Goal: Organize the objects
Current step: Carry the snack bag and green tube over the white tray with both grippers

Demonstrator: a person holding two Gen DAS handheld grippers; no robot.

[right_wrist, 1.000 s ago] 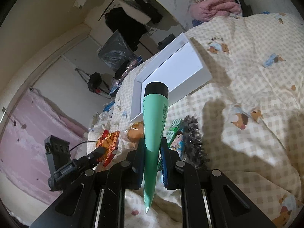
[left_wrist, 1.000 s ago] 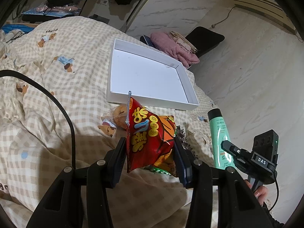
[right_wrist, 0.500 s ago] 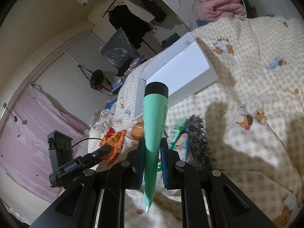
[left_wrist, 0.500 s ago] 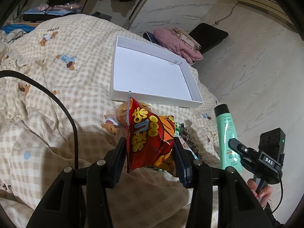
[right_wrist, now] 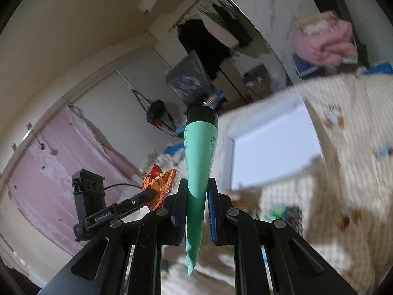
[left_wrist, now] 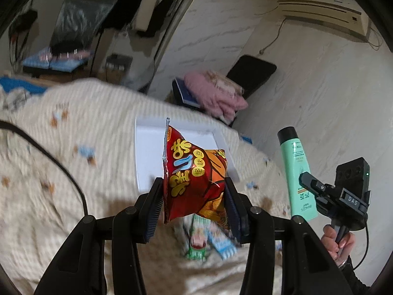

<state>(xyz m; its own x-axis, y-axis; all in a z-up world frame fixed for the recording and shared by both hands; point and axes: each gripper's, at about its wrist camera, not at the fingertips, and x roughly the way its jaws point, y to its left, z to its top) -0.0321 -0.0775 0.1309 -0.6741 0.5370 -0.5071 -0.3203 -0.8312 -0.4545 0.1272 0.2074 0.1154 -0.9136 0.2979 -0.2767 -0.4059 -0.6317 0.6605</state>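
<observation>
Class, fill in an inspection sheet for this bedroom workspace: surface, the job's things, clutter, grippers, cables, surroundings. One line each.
Surface: bed with a checked quilt, rumpled, blurred.
Job's things: white tray on the quilt, nothing seen in it; red snack bag and green tube both lifted off the bed.
Clutter: small packets on the quilt below the bag, too blurred to name.
Grippers: left gripper shut on the snack bag; right gripper shut on the tube, black cap away from the gripper.
Cables: black cable across the quilt.
Surroundings: pink bundle, hanging clothes, air conditioner.
</observation>
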